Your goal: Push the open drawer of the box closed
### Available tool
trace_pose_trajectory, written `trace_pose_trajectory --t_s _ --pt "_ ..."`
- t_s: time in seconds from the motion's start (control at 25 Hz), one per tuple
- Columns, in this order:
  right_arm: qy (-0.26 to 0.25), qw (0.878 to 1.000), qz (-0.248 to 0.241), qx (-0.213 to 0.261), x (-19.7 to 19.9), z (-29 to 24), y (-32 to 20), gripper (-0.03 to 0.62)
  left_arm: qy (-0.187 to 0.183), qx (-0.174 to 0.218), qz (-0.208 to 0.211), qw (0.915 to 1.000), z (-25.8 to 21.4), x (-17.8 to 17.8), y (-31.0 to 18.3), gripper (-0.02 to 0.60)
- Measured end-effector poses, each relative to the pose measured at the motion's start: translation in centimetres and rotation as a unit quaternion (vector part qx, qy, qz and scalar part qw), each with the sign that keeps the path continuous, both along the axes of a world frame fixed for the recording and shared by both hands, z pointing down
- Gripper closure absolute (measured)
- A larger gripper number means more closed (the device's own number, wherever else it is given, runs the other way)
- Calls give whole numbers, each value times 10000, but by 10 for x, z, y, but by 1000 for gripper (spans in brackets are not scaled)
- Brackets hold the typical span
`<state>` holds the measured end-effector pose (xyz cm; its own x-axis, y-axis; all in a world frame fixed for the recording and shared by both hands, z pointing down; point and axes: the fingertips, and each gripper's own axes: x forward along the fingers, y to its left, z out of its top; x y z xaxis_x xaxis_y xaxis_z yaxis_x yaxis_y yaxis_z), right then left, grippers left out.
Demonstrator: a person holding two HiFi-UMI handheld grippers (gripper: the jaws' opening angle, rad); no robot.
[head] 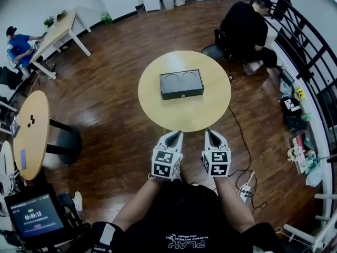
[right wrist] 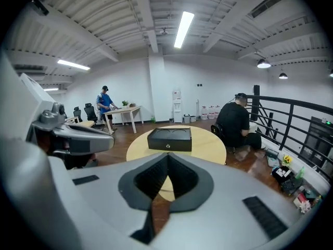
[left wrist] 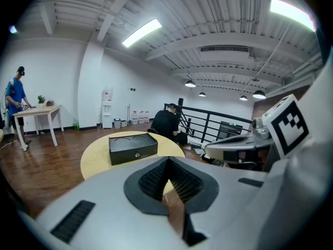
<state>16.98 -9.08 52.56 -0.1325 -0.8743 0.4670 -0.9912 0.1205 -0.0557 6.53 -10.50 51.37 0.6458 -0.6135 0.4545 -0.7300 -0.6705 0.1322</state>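
A black box [head: 181,84] lies in the middle of a round wooden table [head: 158,109]. Its top has two round recesses, and its front face carries a small knob and looks flush. Both grippers hover short of the table's near edge, well apart from the box. My left gripper [head: 174,133] and right gripper [head: 211,131] point at the table side by side, jaws together with nothing held. In the left gripper view the box [left wrist: 132,147] shows beyond the left gripper [left wrist: 167,160]. In the right gripper view the box [right wrist: 170,139] shows beyond the right gripper [right wrist: 167,157].
A person in black [head: 245,28] sits on a chair just behind the table at the right, beside a black railing [head: 310,46]. Another round table [head: 31,133] stands at the left. A power strip with cables [head: 245,191] lies on the floor at the right.
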Motion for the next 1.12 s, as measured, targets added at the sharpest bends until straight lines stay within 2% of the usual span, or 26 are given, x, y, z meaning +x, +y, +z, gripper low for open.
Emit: trace_pose_trajectory --t_s 0.24,0.48,0.68,0.88,1.12 --pt "-49 9997 -208 124 15 -7 57 588 -61 89 -218 9997 -5 9 61 584" --pt "-69 9996 -276 -3 14 -2 67 588 25 -34 -405 9992 0 1 71 584" --pt "-164 9989 -441 31 25 -1 127 588 -51 47 -465 9989 -3 18 136 584" --pt "-185 9975 -684 -31 4 2 150 588 -78 -28 -586 9982 1 8 160 584" --pt "-308 9946 -954 -265 -27 16 170 588 -169 -274 -814 9962 15 -22 181 584"
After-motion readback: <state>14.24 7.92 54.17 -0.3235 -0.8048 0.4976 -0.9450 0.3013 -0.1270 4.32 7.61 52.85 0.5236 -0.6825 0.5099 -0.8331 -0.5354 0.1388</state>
